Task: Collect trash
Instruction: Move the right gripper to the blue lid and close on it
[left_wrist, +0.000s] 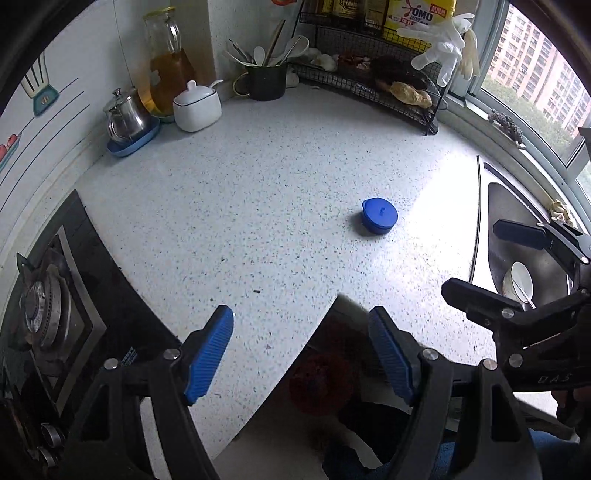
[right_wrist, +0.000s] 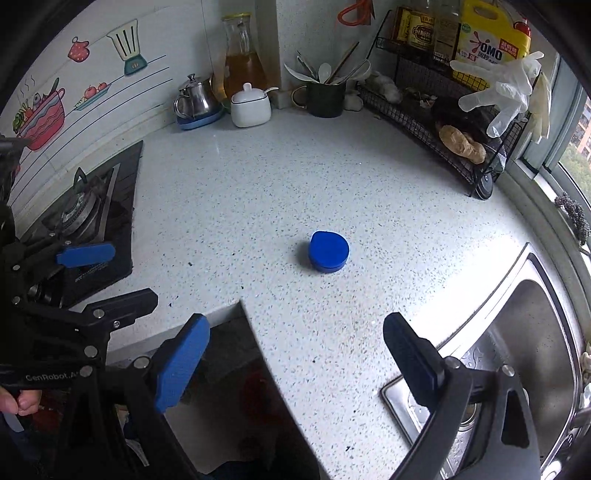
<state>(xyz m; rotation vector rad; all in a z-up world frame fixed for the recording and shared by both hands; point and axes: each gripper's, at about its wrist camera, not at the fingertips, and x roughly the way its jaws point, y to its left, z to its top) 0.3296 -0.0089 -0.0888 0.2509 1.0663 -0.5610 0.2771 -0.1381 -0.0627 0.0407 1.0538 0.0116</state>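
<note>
Both tools hold nothing: left tool (left_wrist: 301, 354) and right tool (right_wrist: 297, 363) stand wide open over the desk's (right_wrist: 258, 192) inner corner edge, so collecting looks barely begun or between pieces. Only likely trash is the blue lid (right_wrist: 328, 252), flat on the desk ahead of both tools, nearer the right one, untouched; can't tell if anything's binned yet. Plenty of bare desk around the lid; stove (right_wrist: 85, 210) left of the tools, sink (right_wrist: 517, 350) right, wire rack (right_wrist: 436, 122) and jars far ahead by the wall
</note>
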